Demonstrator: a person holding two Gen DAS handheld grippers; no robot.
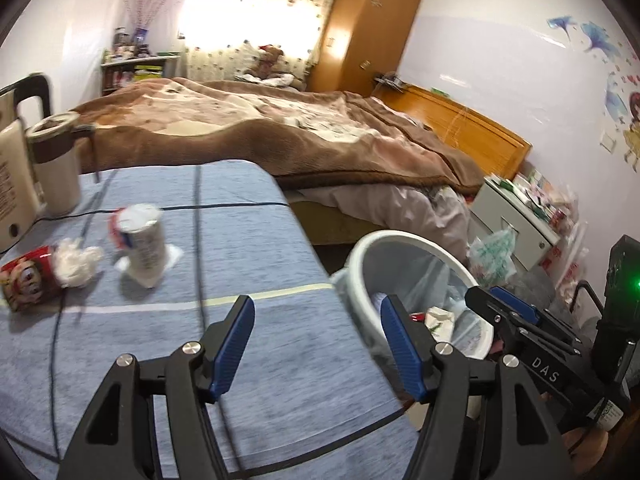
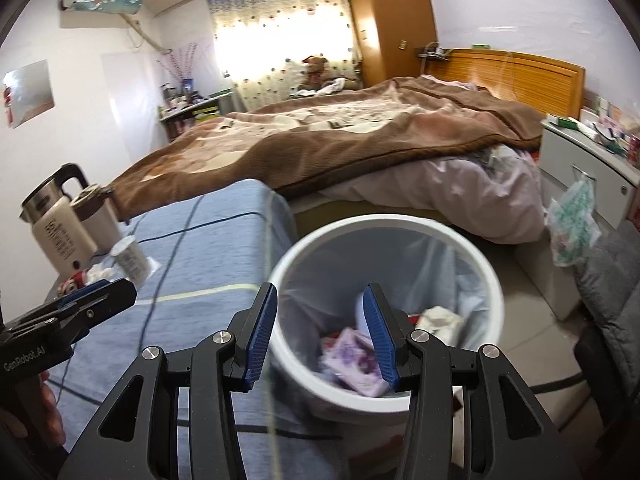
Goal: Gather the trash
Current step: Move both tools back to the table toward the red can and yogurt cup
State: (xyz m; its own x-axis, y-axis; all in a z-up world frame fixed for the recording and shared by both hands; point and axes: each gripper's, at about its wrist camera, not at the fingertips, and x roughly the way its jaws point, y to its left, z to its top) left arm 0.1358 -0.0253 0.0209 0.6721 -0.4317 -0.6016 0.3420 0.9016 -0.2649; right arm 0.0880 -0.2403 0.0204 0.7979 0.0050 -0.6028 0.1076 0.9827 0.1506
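Ahead of my left claw (image 1: pixel 316 344), spread wide with nothing in it, the blue-clothed tabletop (image 1: pixel 280 360) carries a paper cup (image 1: pixel 142 246), a crumpled tissue (image 1: pixel 78 262) and a red wrapper (image 1: pixel 26 280): all probably light, soft, easily crushed; I'd pinch the cup mid-wall.

My right claw (image 2: pixel 320 336), released, hangs over the white bin (image 2: pixel 486 276) beside a bed (image 2: pixel 340 136); a purple packet (image 2: pixel 360 364) lies inside.

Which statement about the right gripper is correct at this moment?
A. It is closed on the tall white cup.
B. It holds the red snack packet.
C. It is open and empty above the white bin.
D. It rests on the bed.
C: the right gripper has its blue fingers apart with nothing between them, over the white bin.
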